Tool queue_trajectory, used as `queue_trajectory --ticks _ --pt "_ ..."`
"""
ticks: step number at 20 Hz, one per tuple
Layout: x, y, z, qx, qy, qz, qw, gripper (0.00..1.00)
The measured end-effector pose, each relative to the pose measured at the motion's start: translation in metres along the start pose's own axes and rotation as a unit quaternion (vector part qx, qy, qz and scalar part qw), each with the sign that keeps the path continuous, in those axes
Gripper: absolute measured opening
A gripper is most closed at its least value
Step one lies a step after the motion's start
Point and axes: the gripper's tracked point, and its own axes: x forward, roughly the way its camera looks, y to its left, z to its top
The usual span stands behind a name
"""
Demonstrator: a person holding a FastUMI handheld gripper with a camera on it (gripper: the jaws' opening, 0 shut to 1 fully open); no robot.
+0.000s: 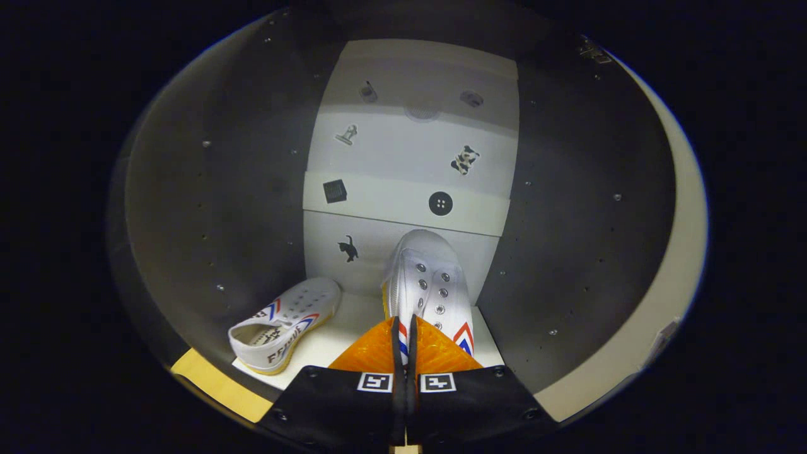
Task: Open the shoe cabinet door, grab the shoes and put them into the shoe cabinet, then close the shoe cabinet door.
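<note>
Inside the shoe cabinet [208, 208], low in the centre of the frame, the hand-held gripper [405, 337] is seen with fingers nearly together, clamped on the thin heel edge of the right shoe [429, 284], toe pointing inward. The left shoe [287, 321] lies tilted at lower left. Canvas judged light and soft; the collar folds, so the rubber-backed heel rim is preferred.
</note>
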Motion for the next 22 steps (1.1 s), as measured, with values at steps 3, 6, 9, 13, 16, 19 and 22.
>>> queue_trajectory --ticks 3,6,9,13,16,19,22 --pt "0.036 0.001 -0.02 0.012 0.04 0.009 0.999 0.02" --pt "0.059 0.004 -0.033 0.038 0.062 0.02 0.997 0.02" --pt "0.071 0.015 -0.048 0.058 0.087 0.037 0.994 0.02" --pt "0.062 0.018 -0.044 0.056 0.072 0.023 0.996 0.22" --pt "0.025 0.029 -0.035 0.085 0.054 0.04 0.994 0.64" --pt "-0.037 0.033 -0.021 0.08 0.006 0.041 0.996 0.98" --pt "-0.119 0.041 -0.008 0.063 -0.056 0.048 0.995 0.98"
